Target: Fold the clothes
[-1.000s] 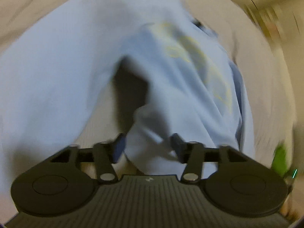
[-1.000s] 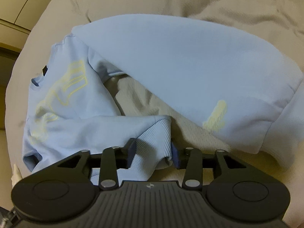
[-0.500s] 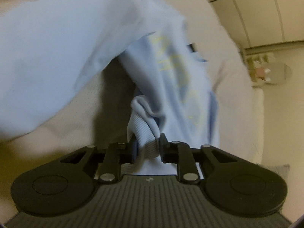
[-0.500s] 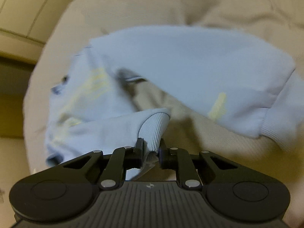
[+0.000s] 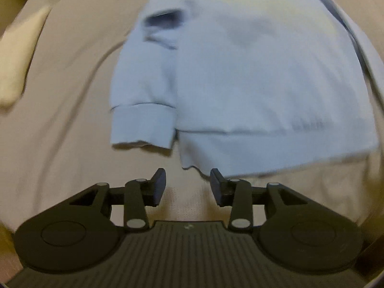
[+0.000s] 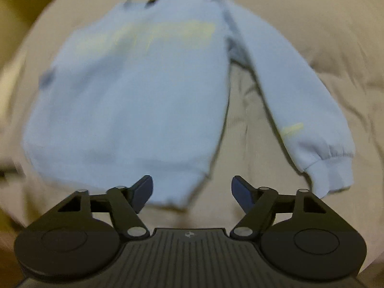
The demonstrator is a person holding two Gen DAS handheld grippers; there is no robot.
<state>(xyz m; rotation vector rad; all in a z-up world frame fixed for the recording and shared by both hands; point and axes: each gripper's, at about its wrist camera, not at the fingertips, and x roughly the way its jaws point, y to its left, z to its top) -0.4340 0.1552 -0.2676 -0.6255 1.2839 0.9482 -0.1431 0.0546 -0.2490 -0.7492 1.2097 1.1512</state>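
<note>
Now the sweatshirt (image 6: 134, 100) lies flat (picture blurred); left gripper (image 5: 187, 184) and right gripper (image 6: 192, 192) are spread, empty; next fold needs a sleeve (image 6: 295, 110).

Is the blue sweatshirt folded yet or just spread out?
Spread out: the sweatshirt lies flat on the beige sheet, sleeve extended.

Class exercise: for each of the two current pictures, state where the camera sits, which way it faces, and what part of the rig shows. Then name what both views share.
Left wrist: on the left gripper, facing forward and down at the sweatshirt's hem and one sleeve cuff; open fingers show.
Right wrist: on the right gripper, facing the sweatshirt and its outstretched sleeve; open fingers show.
Shared: the same light blue sweatshirt on the beige bedding.
</note>
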